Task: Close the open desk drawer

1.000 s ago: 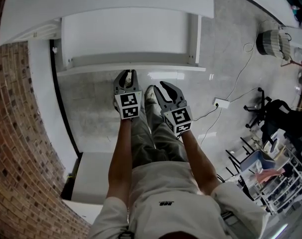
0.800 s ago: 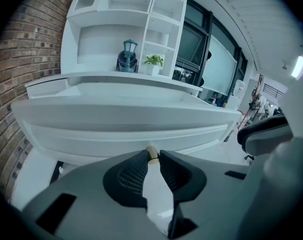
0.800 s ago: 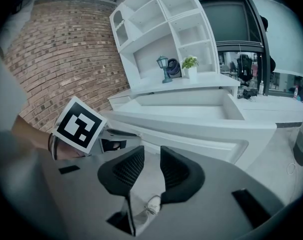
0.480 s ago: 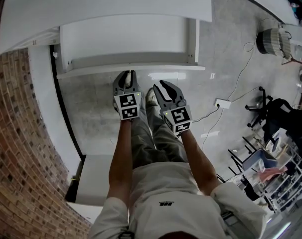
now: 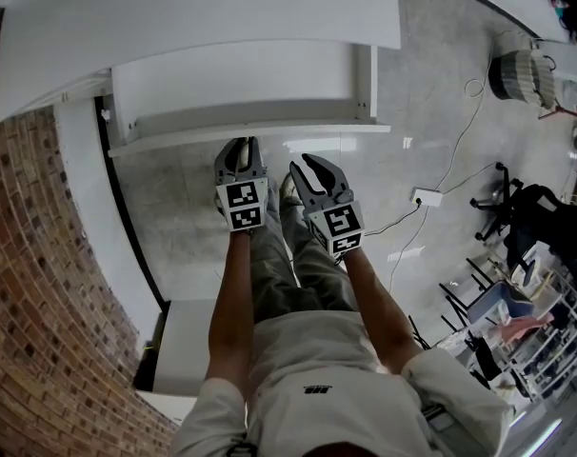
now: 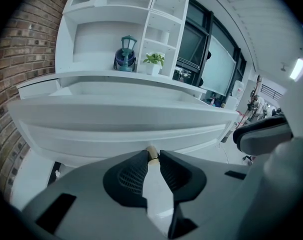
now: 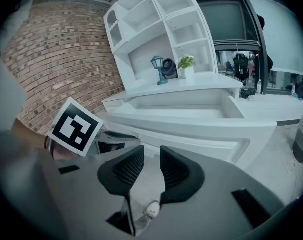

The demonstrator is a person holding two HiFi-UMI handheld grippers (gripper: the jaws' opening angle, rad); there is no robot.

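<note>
Left tool point(image 5: 240, 142) shut — tips by open drawer point(image 5: 308, 132).

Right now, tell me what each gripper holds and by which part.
The right gripper holds nothing, jaws apart. The left gripper has its jaws shut on a small tan bit, pinched at their very tips; what it is cannot be told.

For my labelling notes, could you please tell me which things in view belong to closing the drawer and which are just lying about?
Part of the job: open drawer, left gripper, right gripper.
Lying about: lantern, potted plant, power strip, woven basket, black chair.
</note>
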